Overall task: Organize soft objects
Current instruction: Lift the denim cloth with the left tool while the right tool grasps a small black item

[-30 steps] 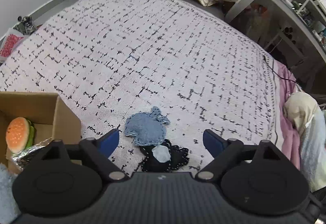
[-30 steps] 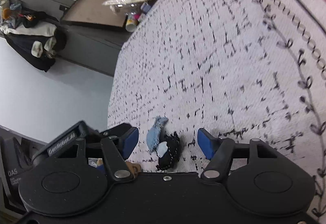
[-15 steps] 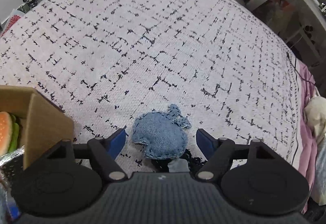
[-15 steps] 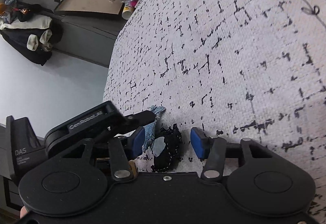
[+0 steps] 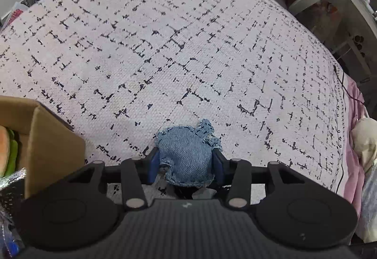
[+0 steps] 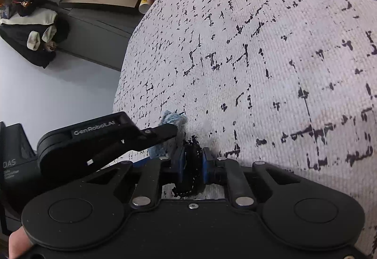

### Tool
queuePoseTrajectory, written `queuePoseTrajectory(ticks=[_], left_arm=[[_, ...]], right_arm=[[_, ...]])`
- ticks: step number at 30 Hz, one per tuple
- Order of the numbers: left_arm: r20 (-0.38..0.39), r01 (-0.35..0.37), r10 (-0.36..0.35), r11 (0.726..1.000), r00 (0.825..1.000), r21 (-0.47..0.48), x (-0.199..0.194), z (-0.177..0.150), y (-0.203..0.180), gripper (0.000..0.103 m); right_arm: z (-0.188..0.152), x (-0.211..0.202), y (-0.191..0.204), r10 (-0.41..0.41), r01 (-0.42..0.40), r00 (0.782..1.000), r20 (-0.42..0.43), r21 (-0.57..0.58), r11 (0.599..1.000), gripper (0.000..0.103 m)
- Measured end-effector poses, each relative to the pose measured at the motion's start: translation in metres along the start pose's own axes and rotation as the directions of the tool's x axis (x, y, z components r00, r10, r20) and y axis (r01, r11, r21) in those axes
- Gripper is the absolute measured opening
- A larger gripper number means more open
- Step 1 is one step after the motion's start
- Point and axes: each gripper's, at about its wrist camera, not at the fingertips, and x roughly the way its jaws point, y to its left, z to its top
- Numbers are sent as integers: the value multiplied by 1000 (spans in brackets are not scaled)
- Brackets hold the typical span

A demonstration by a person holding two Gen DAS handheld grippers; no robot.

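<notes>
Left tool (image 5: 186, 162) clamped on denim apple-shaped pad (image 5: 187, 155), frayed stem end pointing away, on bedspread (image 5: 188, 47). Right tool (image 6: 192, 162) clamped on black lacy-edged pad (image 6: 191, 164), edge-up, just beside.

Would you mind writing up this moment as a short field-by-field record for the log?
surface: white bedspread with black dashes
left gripper: shut on denim apple patch
right gripper: shut on black lacy patch
patches: side by side, contact unclear
cardboard box: left of the left gripper, open
box contents: plush burger, foil wrap
</notes>
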Motion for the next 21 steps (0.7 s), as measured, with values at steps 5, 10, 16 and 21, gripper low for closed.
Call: queuePoseTrajectory(ticks=[5,10,16,21], left_arm=[[27,6,-6,1000,1000,-2,-18,-6,-1,45],[59,16,-17,1000,998,6,-41,-8,-5,45],[106,25,-23,1000,994,-13,-76,-17,-3,45],[127,29,-27,999,992,-17,-101,-29,-2,45]], right_arm=[[-2,-15,4,-5,5,999,34,-5,1000,11],[0,-33,11,6,-3,997,71,-34,999,11],[1,-53,22,33,-28,995,92,-61,998,11],[-3,-71,30,49,-39,994,100,-103,994,11]])
